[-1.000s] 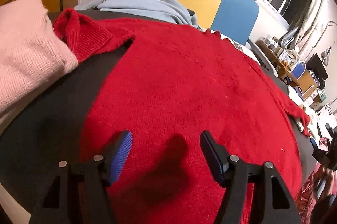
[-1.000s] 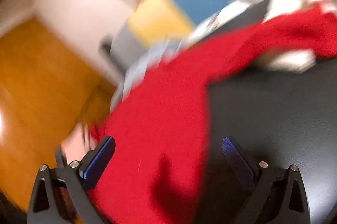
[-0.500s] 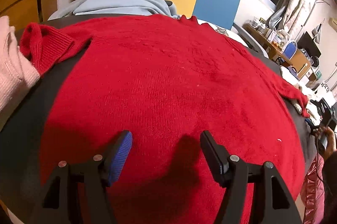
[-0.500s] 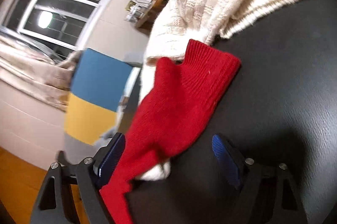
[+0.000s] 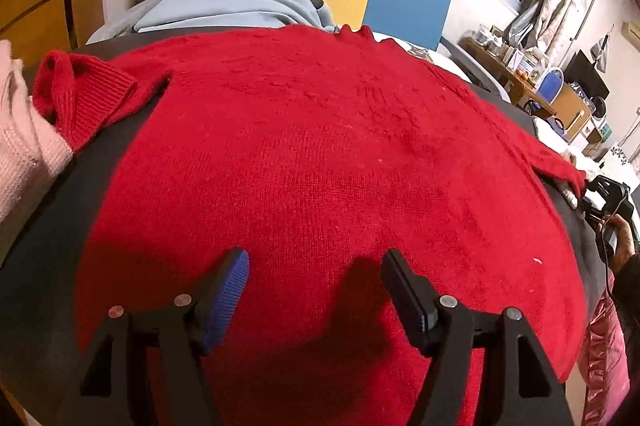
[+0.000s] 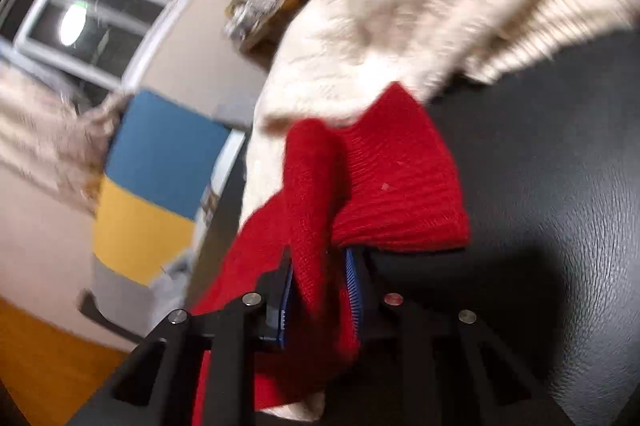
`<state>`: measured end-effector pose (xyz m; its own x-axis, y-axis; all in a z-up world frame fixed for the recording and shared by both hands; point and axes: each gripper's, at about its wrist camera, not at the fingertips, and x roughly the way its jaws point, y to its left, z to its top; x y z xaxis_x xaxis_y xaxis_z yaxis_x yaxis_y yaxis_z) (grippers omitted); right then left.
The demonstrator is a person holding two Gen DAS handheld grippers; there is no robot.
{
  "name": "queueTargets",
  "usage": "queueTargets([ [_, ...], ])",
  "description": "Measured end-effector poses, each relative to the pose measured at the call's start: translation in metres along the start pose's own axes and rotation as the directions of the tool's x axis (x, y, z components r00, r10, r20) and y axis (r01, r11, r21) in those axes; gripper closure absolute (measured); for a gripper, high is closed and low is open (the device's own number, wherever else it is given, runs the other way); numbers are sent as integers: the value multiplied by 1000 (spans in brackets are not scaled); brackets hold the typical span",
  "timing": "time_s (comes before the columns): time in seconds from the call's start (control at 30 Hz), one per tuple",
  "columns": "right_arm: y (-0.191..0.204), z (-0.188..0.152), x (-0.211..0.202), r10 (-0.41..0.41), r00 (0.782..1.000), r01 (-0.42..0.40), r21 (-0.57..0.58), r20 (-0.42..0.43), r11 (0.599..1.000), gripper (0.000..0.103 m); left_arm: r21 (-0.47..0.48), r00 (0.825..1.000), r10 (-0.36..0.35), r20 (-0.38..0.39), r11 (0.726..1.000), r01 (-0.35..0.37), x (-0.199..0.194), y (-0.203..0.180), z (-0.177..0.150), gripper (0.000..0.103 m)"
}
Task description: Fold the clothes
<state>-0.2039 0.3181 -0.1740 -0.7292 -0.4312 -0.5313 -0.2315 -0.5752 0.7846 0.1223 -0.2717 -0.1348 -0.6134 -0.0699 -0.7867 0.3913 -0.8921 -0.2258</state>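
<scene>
Black tabletop (image 5: 48, 226) bears red sweater (image 5: 320, 166) lying crosswise; right claw (image 6: 320, 290) closing on its sleeve (image 6: 384, 186), left claw (image 5: 316, 286) open.

one red sweater (image 5: 320, 166), one pink sweater (image 5: 20, 154), one cream sweater (image 6: 440, 6)

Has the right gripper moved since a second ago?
Yes. The right gripper has swung from the red sweater's body to its sleeve cuff beside the cream sweater, jaws closing on the sleeve.

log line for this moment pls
stage: sleeve grab | right gripper: closing on red sweater sleeve | left gripper: open above sweater
</scene>
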Motion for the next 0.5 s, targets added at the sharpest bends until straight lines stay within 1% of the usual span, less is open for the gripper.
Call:
queueTargets([
  [0.03, -1, 1, -1, 25, 1000, -25, 22, 5, 999, 78, -4, 1000, -3, 1, 1000, 3, 0, 1, 0, 32],
  [0.1, 9, 3, -7, 105, 994, -105, 39, 14, 994, 78, -13, 1000, -10, 3, 1000, 10, 1, 1, 1, 31],
  [0.17, 33, 6, -11, 211, 978, -211, 8, 3, 978, 78, -20, 1000, -13, 6, 1000, 13, 1, 1, 1, 30],
  [0.2, 56, 5, -11, 265, 964, -266, -30, -25, 964, 78, -25, 1000, -16, 7, 1000, 16, 1, 1, 2, 30],
  [0.23, 74, 0, -10, 301, 952, -304, -59, -53, 951, 78, -34, 1000, -22, 7, 999, 22, 0, 1, 2, 30],
  [0.3, 122, -21, 0, 357, 922, -376, -135, -150, 917, 78, -59, 999, -40, 7, 997, 41, -1, 4, 3, 30],
  [0.33, 147, -32, 6, 379, 903, -414, -171, -201, 894, 78, -77, 999, -54, 7, 996, 54, -2, 7, 3, 30],
  [0.4, 198, -77, 25, 376, 866, -464, -248, -329, 850, 76, -115, 997, -80, 7, 990, 81, -4, 13, 4, 30],
  [0.43, 218, -105, 33, 365, 845, -488, -286, -391, 824, 68, -130, 996, -89, 8, 987, 90, -6, 17, 4, 30],
  [0.47, 236, -132, 40, 350, 821, -515, -320, -452, 795, 39, -144, 995, -97, 10, 985, 97, -8, 20, 5, 30],
  [0.5, 252, -160, 47, 345, 783, -557, -337, -518, 759, 21, -150, 995, -98, 13, 984, 99, -11, 23, 5, 30],
])
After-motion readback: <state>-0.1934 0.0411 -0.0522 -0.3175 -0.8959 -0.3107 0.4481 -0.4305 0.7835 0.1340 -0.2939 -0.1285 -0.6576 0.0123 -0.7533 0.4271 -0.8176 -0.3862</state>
